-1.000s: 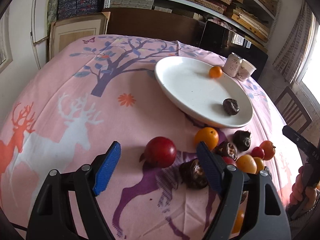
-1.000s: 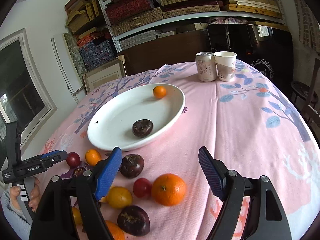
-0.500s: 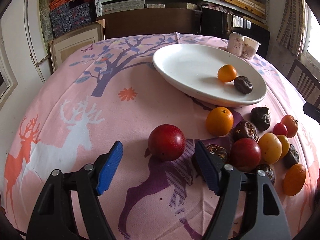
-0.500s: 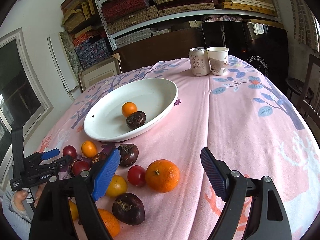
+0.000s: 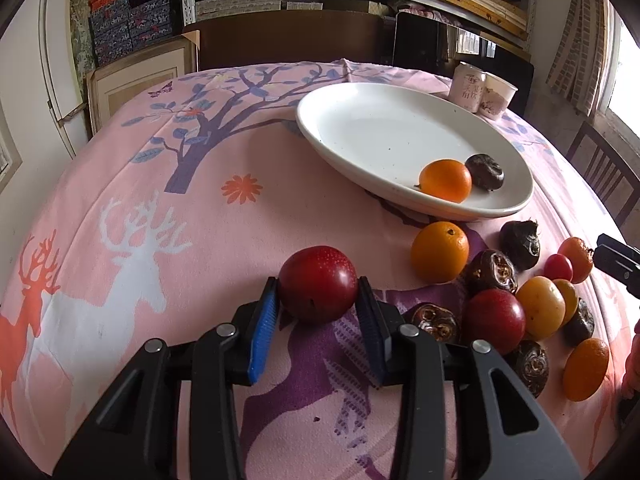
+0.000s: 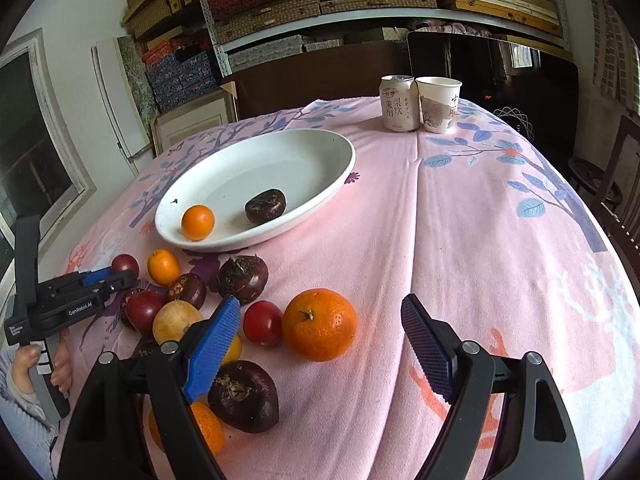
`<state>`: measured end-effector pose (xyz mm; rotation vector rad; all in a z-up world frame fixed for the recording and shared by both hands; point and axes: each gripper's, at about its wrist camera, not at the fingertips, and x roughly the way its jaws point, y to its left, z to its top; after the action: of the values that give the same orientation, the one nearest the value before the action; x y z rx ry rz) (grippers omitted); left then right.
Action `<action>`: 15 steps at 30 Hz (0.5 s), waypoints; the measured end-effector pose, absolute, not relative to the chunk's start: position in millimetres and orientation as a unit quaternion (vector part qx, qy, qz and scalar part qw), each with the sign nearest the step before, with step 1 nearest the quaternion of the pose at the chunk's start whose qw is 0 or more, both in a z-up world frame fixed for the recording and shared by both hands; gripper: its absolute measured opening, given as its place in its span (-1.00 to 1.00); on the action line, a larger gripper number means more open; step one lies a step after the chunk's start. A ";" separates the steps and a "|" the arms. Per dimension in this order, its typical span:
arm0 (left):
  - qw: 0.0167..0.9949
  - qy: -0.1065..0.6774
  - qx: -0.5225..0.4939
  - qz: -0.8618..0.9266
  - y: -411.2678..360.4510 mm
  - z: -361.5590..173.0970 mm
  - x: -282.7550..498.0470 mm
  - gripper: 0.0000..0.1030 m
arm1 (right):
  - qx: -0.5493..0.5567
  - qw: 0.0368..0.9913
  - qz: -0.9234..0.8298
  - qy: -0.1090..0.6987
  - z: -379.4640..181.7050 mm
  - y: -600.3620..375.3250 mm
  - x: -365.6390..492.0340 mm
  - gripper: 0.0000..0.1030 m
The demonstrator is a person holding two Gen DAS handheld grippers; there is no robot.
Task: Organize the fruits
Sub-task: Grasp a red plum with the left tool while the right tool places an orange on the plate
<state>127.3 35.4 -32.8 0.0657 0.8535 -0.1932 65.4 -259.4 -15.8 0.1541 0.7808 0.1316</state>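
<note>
My left gripper (image 5: 317, 288) is shut on a round dark red fruit (image 5: 318, 270) that rests on the pink tablecloth, both blue pads pressing its sides. The same gripper (image 6: 114, 277) and red fruit (image 6: 125, 264) show at the left of the right wrist view, held by a hand. My right gripper (image 6: 320, 306) stands open just above a large orange (image 6: 319, 326), touching nothing. The white oval plate (image 5: 360, 128) holds a small orange (image 5: 445, 181) and a dark brown fruit (image 5: 485, 171).
Several loose fruits (image 5: 496, 316), orange, red, yellow and dark brown, lie in a cluster between the plate and the near table edge. A drink can (image 6: 397, 103) and a paper cup (image 6: 439, 104) stand at the far edge. A wooden chair (image 5: 604, 176) is on the right.
The left gripper came forward and down around the red fruit and its jaws closed on it. On the plate the small orange rolled to the near rim. The right gripper stayed open.
</note>
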 end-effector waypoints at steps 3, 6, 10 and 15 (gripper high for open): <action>0.906 0.410 0.036 -0.097 33.2 -31.6 125.5 -0.27 | 0.058 0.915 0.056 0.395 -22.5 -253.6 68.0 0.59; 0.905 0.411 0.038 -0.102 31.5 -32.3 124.0 -0.27 | 0.063 0.908 0.061 0.411 -28.5 -253.9 71.1 0.27; 0.904 0.413 0.036 -0.107 31.0 -33.1 124.0 -0.27 | 0.080 0.904 0.074 0.413 -30.0 -257.1 70.4 -0.12; 0.903 0.413 0.029 -0.111 32.4 -33.6 123.9 -0.27 | 0.081 0.905 0.074 0.411 -29.3 -256.7 70.1 -0.14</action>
<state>123.9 32.4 -33.6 0.0604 0.8544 -0.2284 70.1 -256.7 -29.3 0.1671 0.8493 0.1537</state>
